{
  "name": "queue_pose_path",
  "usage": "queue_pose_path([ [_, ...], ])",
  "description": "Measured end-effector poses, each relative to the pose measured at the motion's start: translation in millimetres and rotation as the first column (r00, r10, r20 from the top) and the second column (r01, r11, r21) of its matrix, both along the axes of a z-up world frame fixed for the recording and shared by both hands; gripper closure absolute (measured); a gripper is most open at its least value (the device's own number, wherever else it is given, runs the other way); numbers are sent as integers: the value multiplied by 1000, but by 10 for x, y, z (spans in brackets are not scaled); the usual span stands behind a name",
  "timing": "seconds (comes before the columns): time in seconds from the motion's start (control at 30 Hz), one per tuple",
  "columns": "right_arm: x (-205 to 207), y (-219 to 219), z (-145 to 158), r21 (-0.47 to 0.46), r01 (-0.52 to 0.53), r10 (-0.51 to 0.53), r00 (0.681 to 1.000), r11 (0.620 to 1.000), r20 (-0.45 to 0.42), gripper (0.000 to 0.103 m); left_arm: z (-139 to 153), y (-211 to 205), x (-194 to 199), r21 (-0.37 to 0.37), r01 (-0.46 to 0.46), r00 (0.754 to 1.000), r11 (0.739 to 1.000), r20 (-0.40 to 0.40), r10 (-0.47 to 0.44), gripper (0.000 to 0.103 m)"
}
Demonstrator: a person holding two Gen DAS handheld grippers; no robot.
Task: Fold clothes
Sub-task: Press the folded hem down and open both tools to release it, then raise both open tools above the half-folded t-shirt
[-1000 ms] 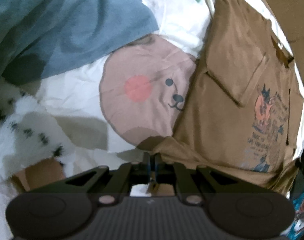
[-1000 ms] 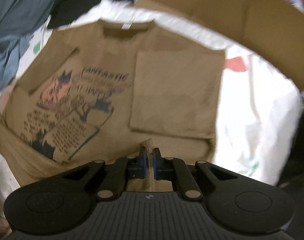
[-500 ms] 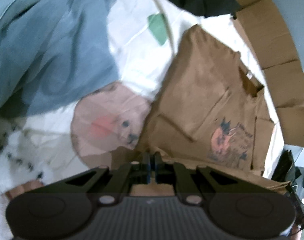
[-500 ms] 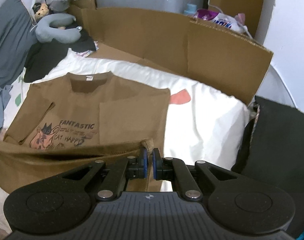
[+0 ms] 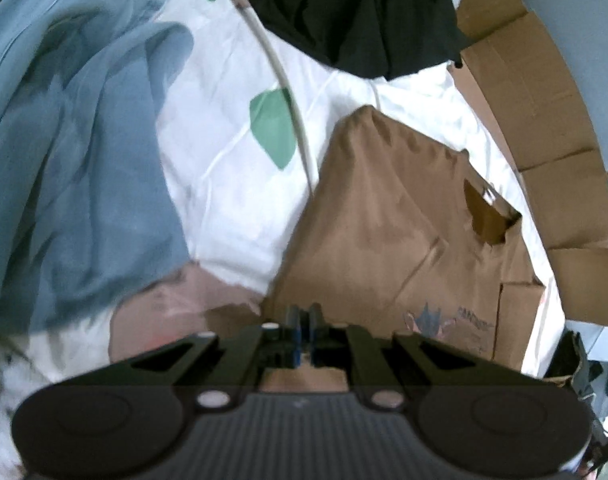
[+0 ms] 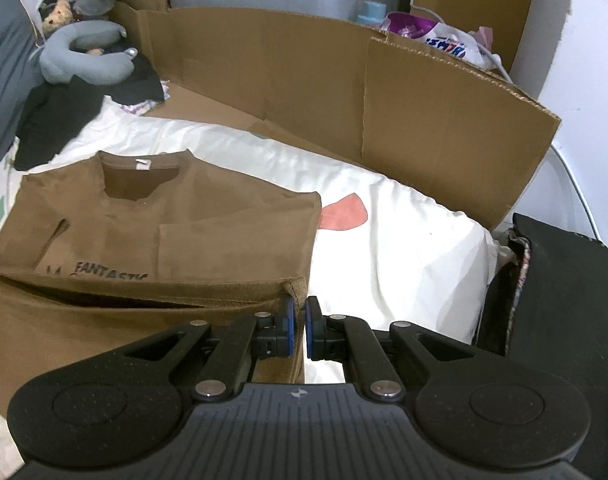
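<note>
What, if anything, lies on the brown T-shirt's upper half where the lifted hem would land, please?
Nothing visible: the brown T-shirt is bare up to its collar; the left gripper and right gripper pinch the hem.

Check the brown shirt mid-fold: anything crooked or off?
Nothing stands out. Both grippers, left and right, pinch the hem of the brown shirt, lifted toward the collar; sleeves lie folded in on the white sheet.
</note>
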State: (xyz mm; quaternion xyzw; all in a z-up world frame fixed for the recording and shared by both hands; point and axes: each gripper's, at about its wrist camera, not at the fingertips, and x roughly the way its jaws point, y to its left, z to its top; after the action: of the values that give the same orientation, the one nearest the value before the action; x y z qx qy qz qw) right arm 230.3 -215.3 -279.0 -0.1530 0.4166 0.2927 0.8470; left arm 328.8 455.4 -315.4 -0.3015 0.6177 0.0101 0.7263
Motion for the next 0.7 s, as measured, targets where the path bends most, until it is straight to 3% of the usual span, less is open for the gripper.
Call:
queue_pose_path([
  [0.57,429,278,-430,-55,81,-81,997,995,7,98,-254,-153,668,76,10,1000,997,-20,-8,99],
  [0.7,489,260,-494,-62,156,-157,988,986,-2,94,-256,-140,676,102,-21,999,995,-41,26,89],
])
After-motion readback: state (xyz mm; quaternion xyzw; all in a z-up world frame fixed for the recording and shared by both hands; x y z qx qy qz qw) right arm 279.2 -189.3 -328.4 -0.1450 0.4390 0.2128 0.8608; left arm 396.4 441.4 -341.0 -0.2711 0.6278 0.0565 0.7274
